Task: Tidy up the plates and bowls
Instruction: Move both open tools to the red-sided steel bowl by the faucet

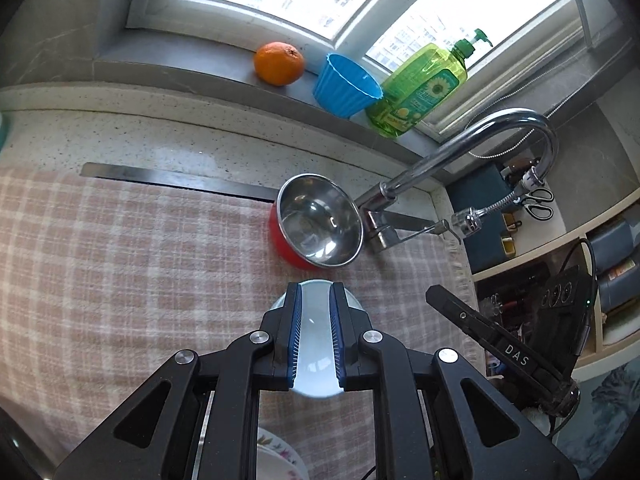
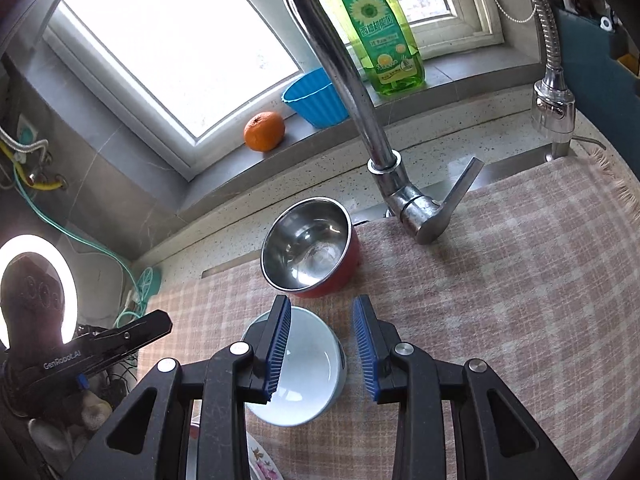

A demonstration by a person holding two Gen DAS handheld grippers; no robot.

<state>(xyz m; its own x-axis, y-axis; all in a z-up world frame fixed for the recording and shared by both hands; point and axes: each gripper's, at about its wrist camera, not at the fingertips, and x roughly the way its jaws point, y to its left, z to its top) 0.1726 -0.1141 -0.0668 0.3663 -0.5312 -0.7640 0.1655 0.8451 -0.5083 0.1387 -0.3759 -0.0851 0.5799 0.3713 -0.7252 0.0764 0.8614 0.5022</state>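
A pale blue bowl (image 1: 314, 344) (image 2: 304, 364) sits upright on the checked cloth (image 1: 120, 264). Beyond it stands a red bowl with a steel inside (image 1: 320, 220) (image 2: 308, 240), next to the tap. My left gripper (image 1: 315, 292) hovers above the pale bowl with its jaws a narrow gap apart and nothing between them. My right gripper (image 2: 322, 304) is open above the pale bowl, its left finger (image 2: 278, 344) over the bowl's inside and its right finger (image 2: 366, 348) past the rim. A flowered plate's edge (image 1: 276, 456) (image 2: 262, 462) shows under the grippers.
A chrome tap (image 1: 460, 148) (image 2: 360, 100) arches over the cloth's far side. On the window sill stand an orange (image 1: 279, 63) (image 2: 264, 131), a blue fluted cup (image 1: 346, 84) (image 2: 316, 98) and a green soap bottle (image 1: 420, 88) (image 2: 376, 28). The other gripper shows at each view's edge.
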